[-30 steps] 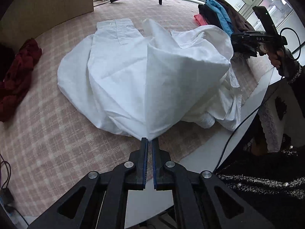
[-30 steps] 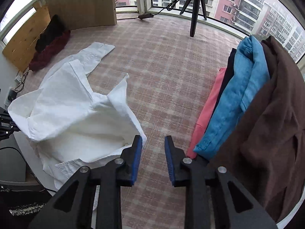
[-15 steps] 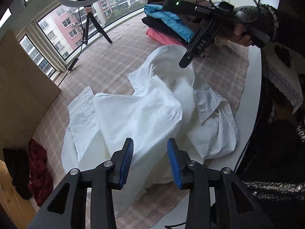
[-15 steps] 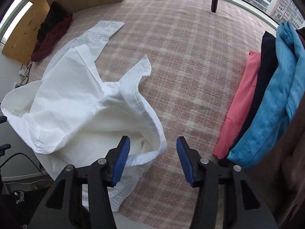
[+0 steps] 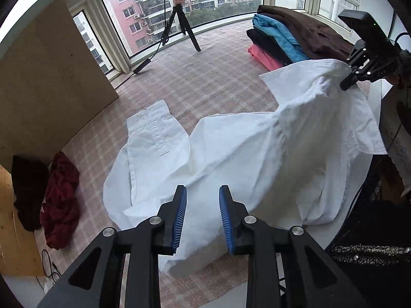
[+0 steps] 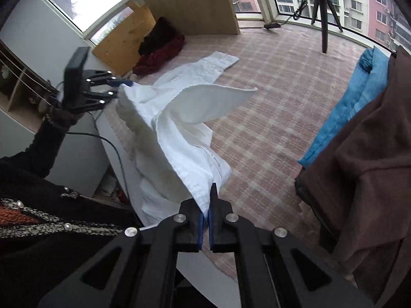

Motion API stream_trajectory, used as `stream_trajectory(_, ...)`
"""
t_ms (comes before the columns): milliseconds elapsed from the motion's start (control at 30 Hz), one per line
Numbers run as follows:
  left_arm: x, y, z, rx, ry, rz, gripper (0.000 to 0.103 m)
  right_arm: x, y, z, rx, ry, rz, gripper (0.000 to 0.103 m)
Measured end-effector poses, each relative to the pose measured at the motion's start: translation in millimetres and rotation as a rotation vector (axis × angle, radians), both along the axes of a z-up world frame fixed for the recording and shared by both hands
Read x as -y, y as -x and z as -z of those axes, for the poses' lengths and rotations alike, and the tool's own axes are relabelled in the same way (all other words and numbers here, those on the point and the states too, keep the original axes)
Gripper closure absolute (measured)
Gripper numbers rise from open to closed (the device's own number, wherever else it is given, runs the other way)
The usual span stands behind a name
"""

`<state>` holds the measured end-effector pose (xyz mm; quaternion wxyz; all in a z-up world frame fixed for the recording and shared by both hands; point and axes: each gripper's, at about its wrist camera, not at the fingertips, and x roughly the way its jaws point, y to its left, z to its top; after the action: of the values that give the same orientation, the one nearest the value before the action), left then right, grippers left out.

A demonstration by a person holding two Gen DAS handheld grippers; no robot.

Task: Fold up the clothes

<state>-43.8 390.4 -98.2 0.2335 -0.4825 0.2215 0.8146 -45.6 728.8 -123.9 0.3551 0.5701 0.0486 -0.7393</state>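
A white shirt lies crumpled on the pink checked tablecloth, one cuffed sleeve spread flat to the left. My left gripper is open just above the shirt's near edge, with cloth between and under its blue pads. My right gripper is shut on an edge of the white shirt and lifts it off the table. It shows at the right of the left wrist view, pinching the raised cloth. The left gripper shows in the right wrist view beside the shirt's far end.
A stack of folded clothes, pink, black, blue and brown, sits at the far right of the table. A dark red and black garment heap lies at the left by a wooden board. A tripod stands at the back.
My left gripper let go of the shirt and opened. My right gripper was open, then closed on the shirt's edge and raised it.
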Motion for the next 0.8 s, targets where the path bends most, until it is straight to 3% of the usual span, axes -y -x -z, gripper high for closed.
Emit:
stream_trajectory(100, -15.0, -26.4, 4.0, 0.010, 0.012, 0.044, 0.072, 9.5, 4.5, 25.3, -0.010, -0.195, -0.033, 0.098)
stream_trajectory(167, -28.0, -39.9, 14.7, 0.054, -0.010, 0.074, 0.070, 13.8, 8.2, 35.4, -0.025, -0.264, -0.043, 0.088)
stream_trajectory(200, -36.5, -45.4, 23.7, 0.086, -0.018, 0.094, 0.066, 14.6, 11.3, 35.4, -0.040, -0.268, -0.034, 0.084)
stream_trajectory(267, -53.6, -56.4, 41.6, 0.151, -0.035, 0.136, 0.065, 16.4, 19.9, 34.3, -0.049, -0.243, -0.007, 0.065)
stream_trajectory(400, -72.9, -44.9, 81.7, 0.256, -0.066, 0.115, 0.066, 18.8, 39.6, 39.2, -0.034, -0.184, 0.049, 0.064)
stream_trajectory(467, -76.5, -37.1, 96.0, 0.295, -0.101, 0.093, 0.069, 20.9, 47.3, 50.8, -0.023, -0.185, 0.068, 0.063)
stream_trajectory(500, -75.7, -37.1, 98.4, 0.320, -0.127, 0.095, 0.076, 22.3, 50.7, 57.0, -0.019, -0.188, 0.076, 0.062)
stream_trajectory(533, -75.0, -37.2, 100.9, 0.345, -0.152, 0.097, 0.093, 23.5, 52.4, 61.8, -0.019, -0.185, 0.081, 0.062)
stream_trajectory(567, -74.2, -37.2, 103.3, 0.369, -0.178, 0.099, 0.102, 24.7, 52.5, 65.2, -0.021, -0.175, 0.083, 0.062)
stream_trajectory(600, -72.8, -39.5, 100.9, 0.375, -0.192, 0.101, 0.103, 26.2, 52.1, 68.1, -0.025, -0.159, 0.081, 0.062)
stream_trajectory(633, -71.3, -42.8, 95.5, 0.363, -0.202, 0.108, 0.103, 28.3, 51.3, 70.2, -0.029, -0.141, 0.082, 0.067)
stream_trajectory(667, -69.5, -46.2, 86.9, 0.348, -0.210, 0.114, 0.103, 29.7, 50.2, 70.5, -0.022, -0.124, 0.090, 0.099)
stream_trajectory(733, -63.5, -52.5, 65.3, 0.311, -0.233, 0.117, 0.103, 31.7, 46.0, 64.8, -0.017, -0.102, 0.102, 0.101)
stream_trajectory(800, -54.3, -59.0, 37.8, 0.264, -0.259, 0.107, 0.103, 35.4, 36.8, 41.3, -0.096, -0.112, 0.094, 0.101)
